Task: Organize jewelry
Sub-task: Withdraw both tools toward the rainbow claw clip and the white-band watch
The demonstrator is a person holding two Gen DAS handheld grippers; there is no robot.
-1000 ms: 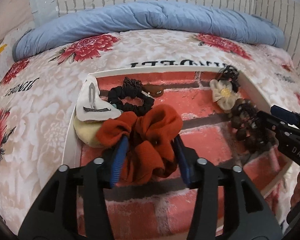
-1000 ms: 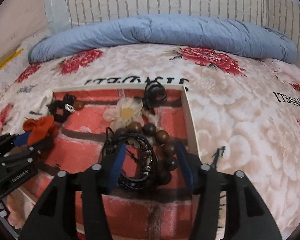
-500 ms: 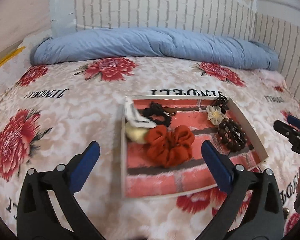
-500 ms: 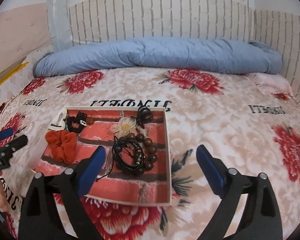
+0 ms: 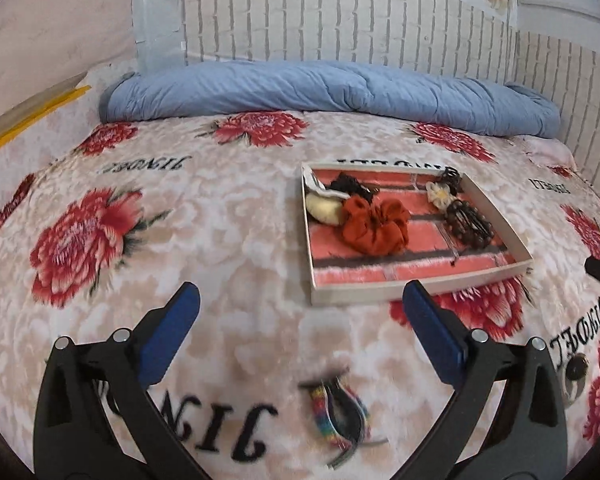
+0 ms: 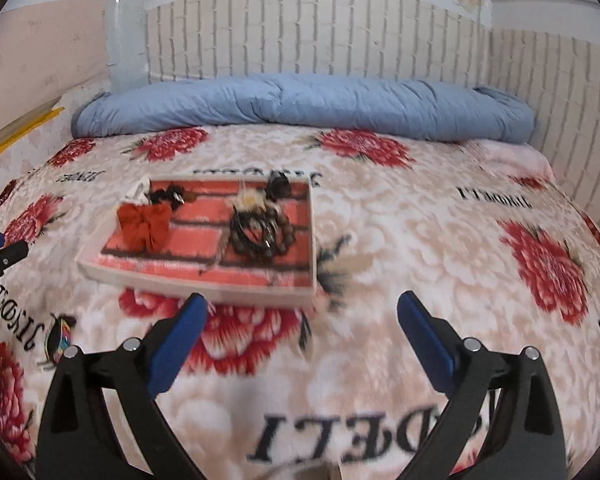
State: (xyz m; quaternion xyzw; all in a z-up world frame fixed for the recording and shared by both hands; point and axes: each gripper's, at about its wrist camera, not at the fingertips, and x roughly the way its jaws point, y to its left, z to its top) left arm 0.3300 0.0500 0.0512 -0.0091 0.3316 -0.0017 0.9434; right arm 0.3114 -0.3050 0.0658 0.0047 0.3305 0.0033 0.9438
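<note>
A shallow tray [image 5: 420, 294] with a red brick-pattern floor lies on the flowered bed cover; it also shows in the right wrist view [image 6: 204, 286]. In it lie an orange scrunchie [image 5: 374, 226], a black hair tie [image 5: 350, 186], a cream flower clip [image 5: 438, 192], dark bead bracelets [image 5: 468, 222] and a pale yellow piece [image 5: 326, 208]. My left gripper [image 5: 300, 320] is open and empty, well short of the tray. A rainbow-striped band [image 5: 336, 412] lies on the cover between its fingers. My right gripper [image 6: 300, 320] is open and empty, near the tray's front right corner.
A rolled blue quilt [image 5: 332, 92] lies along the headboard end. A white brick-pattern wall [image 6: 320, 36] stands behind and to the right. A small dark round object [image 5: 576, 368] lies on the cover at the right.
Both grippers let go of the scrunchie and the bracelets, opened wide and pulled back and up from the tray. The scrunchie and bracelets stay in the tray.
</note>
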